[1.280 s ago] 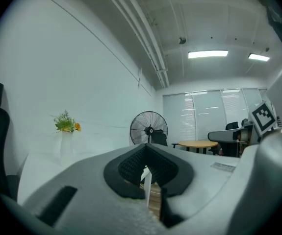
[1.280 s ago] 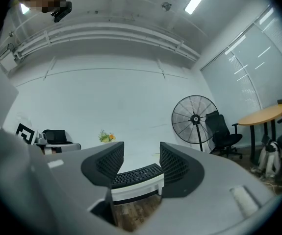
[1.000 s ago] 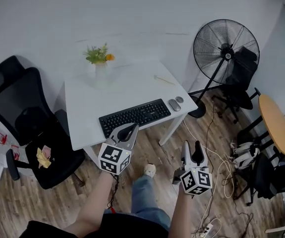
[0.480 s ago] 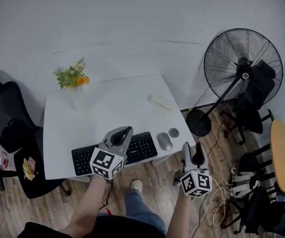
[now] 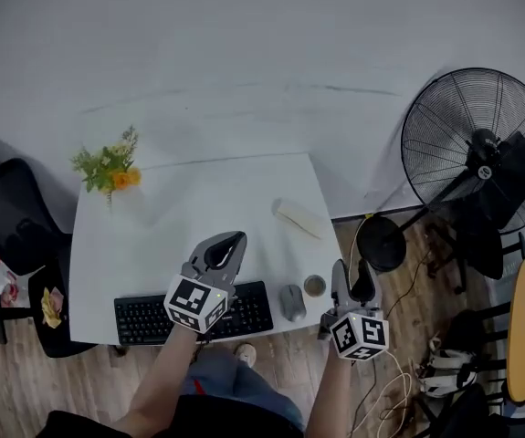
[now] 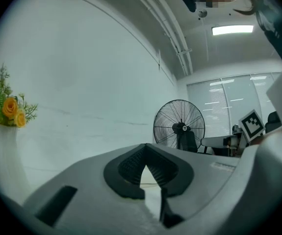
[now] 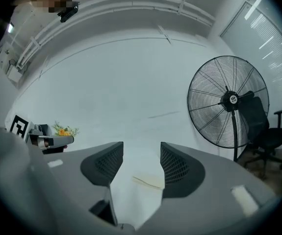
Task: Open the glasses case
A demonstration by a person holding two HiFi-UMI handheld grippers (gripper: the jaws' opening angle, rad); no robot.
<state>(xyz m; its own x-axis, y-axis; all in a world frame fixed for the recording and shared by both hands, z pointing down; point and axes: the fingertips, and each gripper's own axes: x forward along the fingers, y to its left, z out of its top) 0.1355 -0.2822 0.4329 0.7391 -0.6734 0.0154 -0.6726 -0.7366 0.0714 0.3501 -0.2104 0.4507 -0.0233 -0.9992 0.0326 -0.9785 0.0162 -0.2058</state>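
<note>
The cream glasses case (image 5: 297, 217) lies closed on the white table (image 5: 180, 217), toward its right side. In the right gripper view the case (image 7: 148, 181) shows far off between the jaws. My left gripper (image 5: 226, 245) hangs above the keyboard, its jaws shut and empty; in its own view the left gripper (image 6: 144, 148) has its pads meeting at the tip. My right gripper (image 5: 351, 281) hovers off the table's front right corner, open with nothing in it. The gap between the jaws of the right gripper (image 7: 141, 153) is plain. Both grippers are well short of the case.
A black keyboard (image 5: 152, 318), a grey mouse (image 5: 292, 301) and a small round object (image 5: 314, 286) line the table's front edge. A vase of flowers (image 5: 109, 167) stands at back left. A black chair (image 5: 11, 222) is at left, a floor fan (image 5: 481, 144) at right.
The view has moved in toward the table, which now sits lower and nearer in frame. Both grippers now hang at its front edge, their jaws unchanged.
</note>
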